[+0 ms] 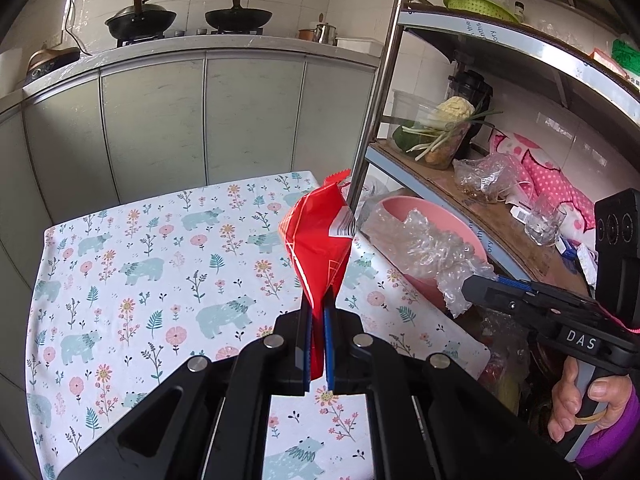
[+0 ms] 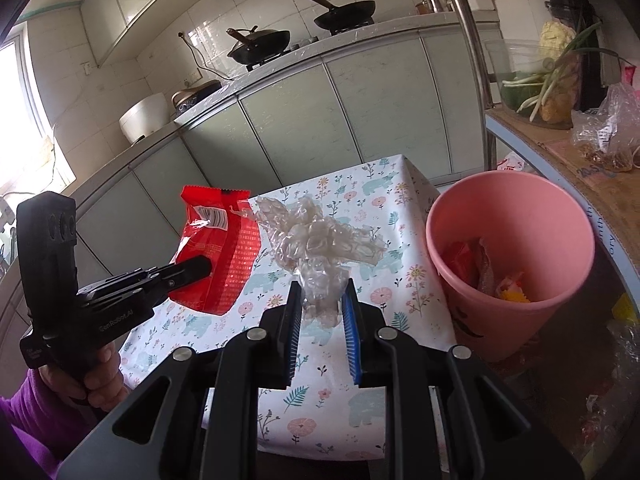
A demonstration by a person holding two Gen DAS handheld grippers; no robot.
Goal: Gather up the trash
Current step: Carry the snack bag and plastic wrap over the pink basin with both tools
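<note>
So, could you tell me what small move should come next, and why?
Probably carry the right gripper rightward over the pink bin before releasing. It is shut on the crumpled clear plastic, held above the table beside the bin, which already holds trash. The left gripper holds the red wrapper.

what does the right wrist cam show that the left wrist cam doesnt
Only the right wrist view shows inside the pink bin, where trash already lies, and the right gripper shut on the clear plastic wrap.

Only the left wrist view shows the left gripper pinching the red wrapper from behind, and the green colander on the top shelf.

Both show the wrapper, the wrap, the bin, the floral tablecloth and the two woks.
</note>
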